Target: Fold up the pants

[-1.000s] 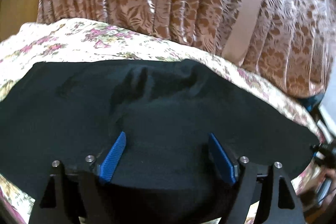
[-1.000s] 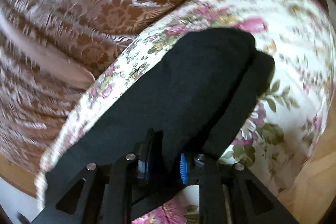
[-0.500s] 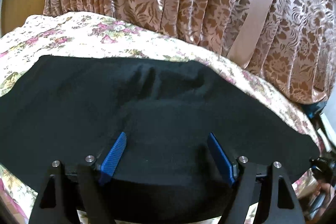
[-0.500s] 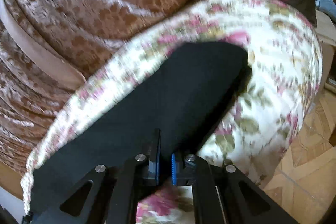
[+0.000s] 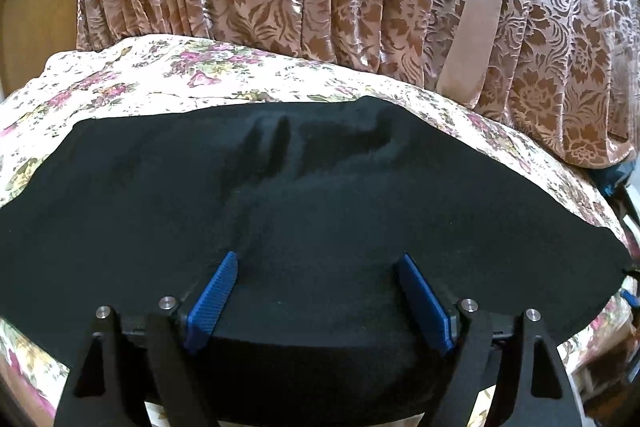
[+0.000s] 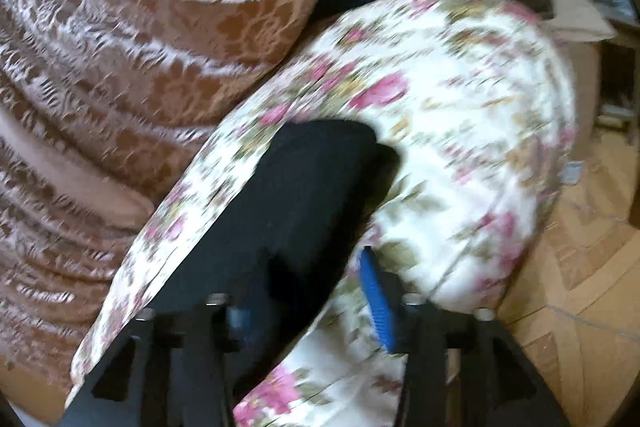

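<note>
- The black pants [image 5: 312, 211] are laid flat on the floral bed [image 5: 168, 75].
- The left gripper [image 5: 320, 291] is held wide open above the cloth.
- The right gripper [image 6: 308, 291], just opened, has released the near edge.
- Wrinkles should be smoothed before regrasping.

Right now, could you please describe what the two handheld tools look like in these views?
Both look alike. The left tool has two black fingers with triangular cut-outs, silver bolt heads along the top, and ribbed blue pads on the inner faces. The right tool is blurred but shows the same black frame, silver bolts and a ribbed blue pad. No cables, sleeves or markings are visible.
</note>
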`<action>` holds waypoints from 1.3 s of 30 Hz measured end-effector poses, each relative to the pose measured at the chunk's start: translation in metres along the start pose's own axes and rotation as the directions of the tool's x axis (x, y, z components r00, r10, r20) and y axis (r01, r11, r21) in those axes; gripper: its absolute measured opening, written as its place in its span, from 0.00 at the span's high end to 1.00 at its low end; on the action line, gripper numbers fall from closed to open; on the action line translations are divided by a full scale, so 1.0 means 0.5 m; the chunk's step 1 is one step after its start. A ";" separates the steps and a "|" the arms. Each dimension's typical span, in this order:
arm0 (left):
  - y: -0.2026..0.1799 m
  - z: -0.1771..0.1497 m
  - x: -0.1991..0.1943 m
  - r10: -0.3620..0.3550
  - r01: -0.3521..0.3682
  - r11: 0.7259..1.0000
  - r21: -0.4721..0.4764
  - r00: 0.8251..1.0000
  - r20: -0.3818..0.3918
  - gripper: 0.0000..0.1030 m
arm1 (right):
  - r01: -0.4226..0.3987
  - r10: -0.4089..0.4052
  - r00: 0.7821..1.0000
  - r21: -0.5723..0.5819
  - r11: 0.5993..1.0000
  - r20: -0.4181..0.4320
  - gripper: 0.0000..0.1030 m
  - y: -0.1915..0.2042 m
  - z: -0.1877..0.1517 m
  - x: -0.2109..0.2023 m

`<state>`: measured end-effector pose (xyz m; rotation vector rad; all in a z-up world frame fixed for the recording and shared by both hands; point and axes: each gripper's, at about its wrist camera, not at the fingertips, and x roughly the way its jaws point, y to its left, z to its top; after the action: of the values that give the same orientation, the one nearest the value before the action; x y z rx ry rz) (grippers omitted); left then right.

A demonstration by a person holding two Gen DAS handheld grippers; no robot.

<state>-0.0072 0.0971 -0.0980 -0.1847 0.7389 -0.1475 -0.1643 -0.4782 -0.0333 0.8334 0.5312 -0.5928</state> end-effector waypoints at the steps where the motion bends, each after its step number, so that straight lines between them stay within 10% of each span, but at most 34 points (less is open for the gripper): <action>1: 0.001 0.003 -0.002 0.004 -0.004 1.000 -0.004 1.000 0.001 0.19 | -0.008 0.008 1.000 0.012 1.000 0.005 0.45 -0.006 0.006 0.000; 12: 0.072 0.023 -0.003 0.049 -0.048 0.992 -0.116 0.999 0.005 0.14 | -0.137 0.141 0.990 0.111 0.984 -0.030 0.44 -0.033 0.058 0.079; 16: 0.048 0.012 0.009 0.097 -0.097 0.995 -0.027 0.995 -0.006 0.09 | -0.118 0.124 0.990 0.079 0.990 -0.070 0.78 -0.006 0.064 0.100; 28: 0.032 0.003 0.017 0.123 -0.123 0.992 0.005 0.992 -0.009 0.02 | -0.174 0.176 0.984 -0.144 0.974 0.003 0.83 0.163 0.046 0.002; 39: 0.034 0.003 0.017 0.125 -0.125 0.992 -0.003 0.992 -0.014 0.02 | -0.371 0.395 0.918 -0.409 0.834 -0.027 0.83 0.382 -0.035 -0.103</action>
<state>0.0013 0.1119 -0.1063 -0.1407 0.7626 -0.0277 -0.0770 -0.3486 0.0895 0.4991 0.3972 -0.1216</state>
